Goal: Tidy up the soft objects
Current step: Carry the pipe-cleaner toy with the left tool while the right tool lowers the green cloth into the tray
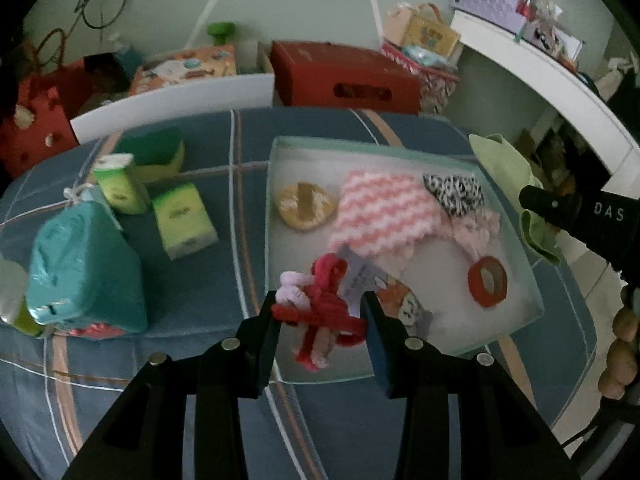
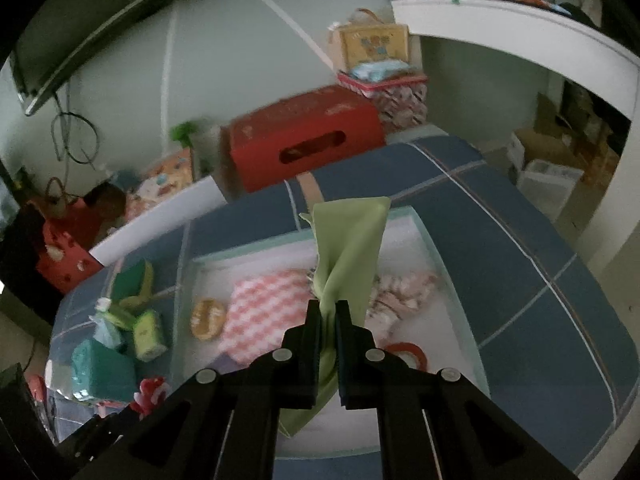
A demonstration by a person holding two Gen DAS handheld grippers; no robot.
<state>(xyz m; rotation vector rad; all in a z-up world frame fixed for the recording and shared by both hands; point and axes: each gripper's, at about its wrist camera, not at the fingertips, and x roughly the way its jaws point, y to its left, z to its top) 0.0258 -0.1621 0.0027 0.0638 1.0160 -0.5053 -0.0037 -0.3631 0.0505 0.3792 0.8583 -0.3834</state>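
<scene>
Nearest my left lens, the left gripper (image 1: 320,316) is clamped on a tangle of red and pink scrunchies (image 1: 320,308), held above the near edge of the pale tray (image 1: 440,152). Nearest my right lens, the right gripper (image 2: 328,312) is clenched tight on a green cloth (image 2: 348,240), which stands up from the pads over the same tray.

In the tray I note a red tape ring (image 1: 487,282) at the near right, a pink-and-white knitted piece (image 1: 380,212) mid-tray, a tan round pad (image 1: 306,205) to its left, and a black-and-white patterned item (image 1: 454,192) at the far right.

Left of the tray, on the blue bedspread (image 1: 200,272), lie a teal pack (image 1: 86,268) and green sponges (image 1: 184,220). A red box (image 1: 344,76) sits beyond.
</scene>
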